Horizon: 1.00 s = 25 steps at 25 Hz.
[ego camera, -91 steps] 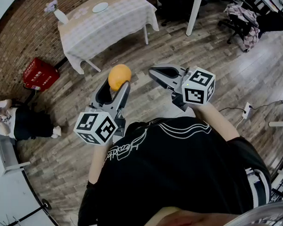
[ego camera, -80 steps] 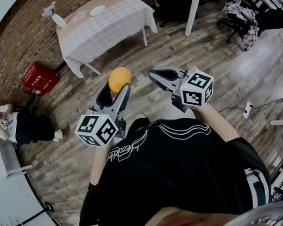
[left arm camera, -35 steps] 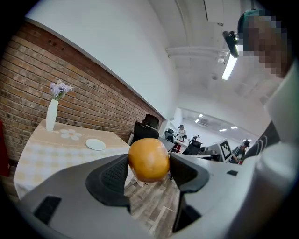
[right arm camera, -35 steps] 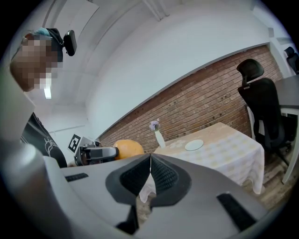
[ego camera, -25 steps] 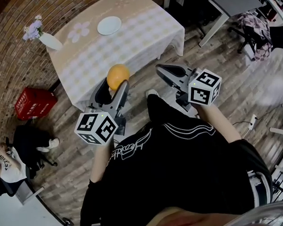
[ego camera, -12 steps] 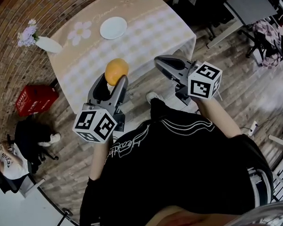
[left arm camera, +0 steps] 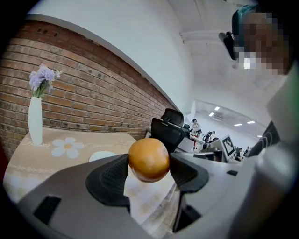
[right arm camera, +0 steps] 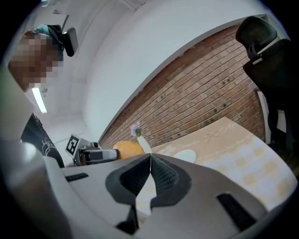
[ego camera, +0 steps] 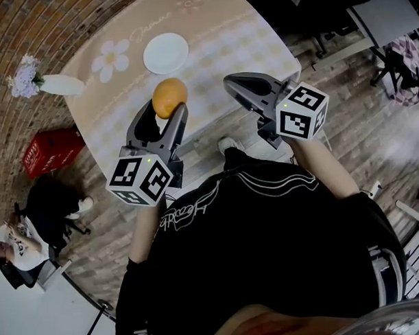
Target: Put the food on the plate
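Note:
My left gripper [ego camera: 166, 110] [left arm camera: 148, 164] is shut on a round orange fruit [ego camera: 169, 97] [left arm camera: 148, 159], held in the air above the near edge of a cloth-covered table [ego camera: 246, 38]. The fruit also shows at the left in the right gripper view [right arm camera: 127, 148]. A white plate [ego camera: 166, 53] [left arm camera: 102, 156] [right arm camera: 182, 155] lies empty on the table, just beyond the fruit. My right gripper [ego camera: 246, 86] [right arm camera: 150, 173] hovers to the right of the fruit, its pads pressed together with nothing between them.
A white vase with purple flowers [ego camera: 45, 83] [left arm camera: 35, 116] stands at the table's left end by the brick wall. A red crate [ego camera: 50, 150] sits on the wooden floor at the left. Black office chairs [left arm camera: 168, 130] [right arm camera: 273, 70] stand to the right.
The table and plate have come closer and lower in the head view as the person walked up to it. Both grippers keep their pose, the fruit still held.

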Tool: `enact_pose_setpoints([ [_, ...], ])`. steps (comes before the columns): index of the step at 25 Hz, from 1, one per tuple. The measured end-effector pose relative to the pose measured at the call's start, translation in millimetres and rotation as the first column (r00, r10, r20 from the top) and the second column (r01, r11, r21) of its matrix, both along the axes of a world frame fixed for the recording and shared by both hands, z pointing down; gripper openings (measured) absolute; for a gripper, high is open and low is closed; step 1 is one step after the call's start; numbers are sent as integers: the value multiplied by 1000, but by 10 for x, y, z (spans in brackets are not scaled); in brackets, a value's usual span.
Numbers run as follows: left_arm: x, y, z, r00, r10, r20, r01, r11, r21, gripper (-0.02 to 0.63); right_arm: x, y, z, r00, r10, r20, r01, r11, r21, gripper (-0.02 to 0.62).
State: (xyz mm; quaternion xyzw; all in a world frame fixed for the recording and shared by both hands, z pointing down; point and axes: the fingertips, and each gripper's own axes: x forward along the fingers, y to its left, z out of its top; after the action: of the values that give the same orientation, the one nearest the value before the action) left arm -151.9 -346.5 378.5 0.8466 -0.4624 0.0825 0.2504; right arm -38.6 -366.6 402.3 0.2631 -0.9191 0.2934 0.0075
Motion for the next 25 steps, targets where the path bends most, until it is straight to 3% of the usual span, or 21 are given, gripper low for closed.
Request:
enact_pose_setpoints([
  [12,65,-734,74,1000,-14,27,13,999,37,276,41,-570,264,1000,-14,-1,14,999,-31,-3],
  [18,-70,-1002,282,999,-20,-39,22,999,34,276,-72,-696,478,1000,-18,-23,17,998,-56,-3],
  [25,-300,-1393,645,999,-39,-9,40,997,64,276,-193,-899,779,998,-15,-68,9,996,-92,-3],
])
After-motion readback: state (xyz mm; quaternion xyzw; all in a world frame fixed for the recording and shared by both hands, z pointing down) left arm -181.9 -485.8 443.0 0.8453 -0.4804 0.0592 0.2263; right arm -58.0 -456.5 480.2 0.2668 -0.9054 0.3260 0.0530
